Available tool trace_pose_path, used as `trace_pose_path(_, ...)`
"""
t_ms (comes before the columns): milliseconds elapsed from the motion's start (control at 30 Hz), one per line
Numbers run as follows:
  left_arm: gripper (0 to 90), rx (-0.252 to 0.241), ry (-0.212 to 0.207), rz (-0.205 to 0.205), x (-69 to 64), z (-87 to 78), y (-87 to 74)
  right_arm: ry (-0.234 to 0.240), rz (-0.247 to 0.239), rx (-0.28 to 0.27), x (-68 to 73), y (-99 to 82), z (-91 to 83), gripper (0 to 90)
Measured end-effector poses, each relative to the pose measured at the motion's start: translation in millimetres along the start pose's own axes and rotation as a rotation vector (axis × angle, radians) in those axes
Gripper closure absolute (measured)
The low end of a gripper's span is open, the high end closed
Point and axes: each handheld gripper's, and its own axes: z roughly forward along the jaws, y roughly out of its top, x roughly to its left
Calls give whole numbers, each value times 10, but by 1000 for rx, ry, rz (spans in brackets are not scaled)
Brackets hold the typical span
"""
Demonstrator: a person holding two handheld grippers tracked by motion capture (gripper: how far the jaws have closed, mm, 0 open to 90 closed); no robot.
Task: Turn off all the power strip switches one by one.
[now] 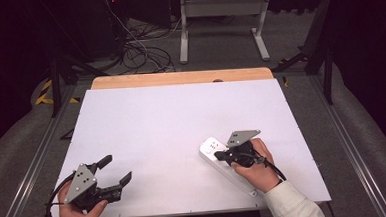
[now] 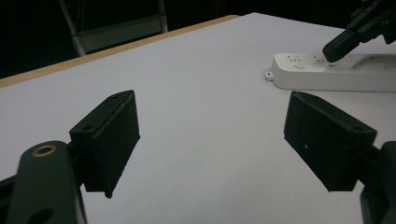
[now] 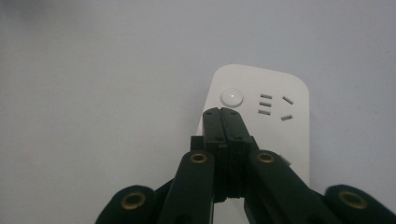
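The white power strip (image 1: 227, 166) lies flat on the white surface (image 1: 172, 124), toward its near right part, running diagonally from its button end at the upper left down under the person's right hand (image 1: 256, 167); the right gripper (image 3: 223, 112) hangs over that end with its fingers pressed together, nothing between them, the joined tips just short of the round button (image 3: 232, 97) and beside the first set of socket slots (image 3: 274, 106); from these views I cannot tell whether the tips touch the casing. The left gripper (image 1: 115, 170) rests well apart at the near left edge, its fingers (image 2: 114, 140) spread wide and empty, aimed across the bare surface toward the strip (image 2: 336, 70).

The strip looks like a rigid moulded-plastic bar, light for its length and smooth enough to slide on the surface if pushed sideways; it should not bend or crush, so a firm hold is safe. To lift it, the best place is probably across the narrow width near the middle, fingers on the two long side walls; for the button, closed tips pressing straight down should do, while the other gripper could steady the far end against skating.
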Motion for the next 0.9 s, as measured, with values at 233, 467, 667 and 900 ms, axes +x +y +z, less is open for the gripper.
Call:
trace_pose_path(233, 186, 1, 2, 1, 3, -2, 1, -2, -9, 21, 5, -4, 12, 900)
trace_pose_path(467, 186, 1, -1, -2, 3, -3, 1, -9, -9, 39, 5, -8, 22, 900)
trace_pose_path(667, 186, -2, -2, -5, -1, -4, 1, -9, -8, 45, 10, -12, 37, 900)
trace_pose_path(900, 186, -1, -2, -4, 0, -7, 2, -8, 0, 45, 8, -24, 44, 900)
